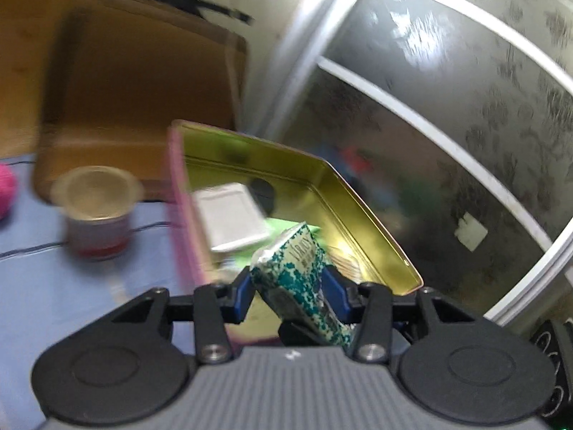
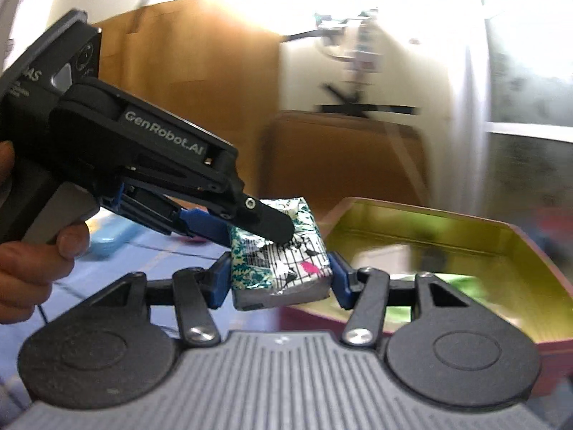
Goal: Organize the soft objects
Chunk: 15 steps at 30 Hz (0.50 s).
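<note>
Left wrist view, from the left edge: a pink ball (image 1: pixel 5 191) peeks in at mid-height, resting on the blue cloth (image 1: pixel 89 294). To its right stands a translucent plastic cup (image 1: pixel 96 211) with a reddish base, and behind it a brown cardboard box (image 1: pixel 143 86) fills the upper left of the frame. At centre sits an open tin (image 1: pixel 358 211) with pink outer walls and a gold interior; a white rectangular packet (image 1: pixel 231 215) and something green lie inside it. Low in the centre, the left gripper (image 1: pixel 288 292) is clamped on a teal-and-white patterned tissue pack (image 1: pixel 297 276), blue pads pressed to its sides. Frosted patterned glass panels (image 1: pixel 465 125) fill the right.

Right wrist view: at the left edge a hand (image 2: pixel 32 251) grips the handle of the left gripper (image 2: pixel 265 231), which reaches in diagonally and pinches the upper end of the tissue pack (image 2: pixel 279 268). The right gripper (image 2: pixel 279 279) is closed on the pack's lower part from both sides, holding it above the cloth just left of the tin (image 2: pixel 465 243) at lower right.
</note>
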{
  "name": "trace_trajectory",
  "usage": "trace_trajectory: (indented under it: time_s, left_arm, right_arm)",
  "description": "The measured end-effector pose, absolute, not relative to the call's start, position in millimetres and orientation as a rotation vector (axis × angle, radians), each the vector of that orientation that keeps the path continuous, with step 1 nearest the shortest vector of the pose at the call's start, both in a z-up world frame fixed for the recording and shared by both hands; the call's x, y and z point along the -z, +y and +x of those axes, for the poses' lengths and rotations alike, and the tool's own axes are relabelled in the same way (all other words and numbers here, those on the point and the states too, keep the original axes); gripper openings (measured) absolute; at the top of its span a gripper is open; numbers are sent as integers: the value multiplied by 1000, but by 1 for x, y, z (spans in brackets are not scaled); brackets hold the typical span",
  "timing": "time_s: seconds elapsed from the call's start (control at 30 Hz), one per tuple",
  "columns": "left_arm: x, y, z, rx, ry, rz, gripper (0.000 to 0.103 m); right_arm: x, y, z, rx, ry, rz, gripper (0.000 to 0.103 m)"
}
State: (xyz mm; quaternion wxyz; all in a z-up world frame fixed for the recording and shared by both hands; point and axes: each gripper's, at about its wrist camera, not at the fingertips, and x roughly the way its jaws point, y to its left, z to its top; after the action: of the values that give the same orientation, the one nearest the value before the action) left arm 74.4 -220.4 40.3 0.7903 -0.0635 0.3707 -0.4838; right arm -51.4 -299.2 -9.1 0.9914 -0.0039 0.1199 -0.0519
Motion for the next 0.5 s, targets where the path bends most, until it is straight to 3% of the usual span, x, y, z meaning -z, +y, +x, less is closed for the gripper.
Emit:
trace_trajectory:
  time_s: [0.2, 0.27, 0.33, 0.5]
  left_arm:
    - [-22, -296, 80, 1047, 835, -43, 46]
    - [-17, -309, 78, 1010, 829, 22, 48]
    - [-15, -312, 74, 975, 820, 64, 50]
    - [-32, -282, 65, 914, 738, 94, 54]
  right_arm:
    - [20, -352, -48, 217, 298, 50, 58]
    - [25, -358, -44, 247, 307, 34, 64]
    - [30, -365, -47, 312, 308, 5, 72]
    - [31, -379, -58, 311, 276, 89, 71]
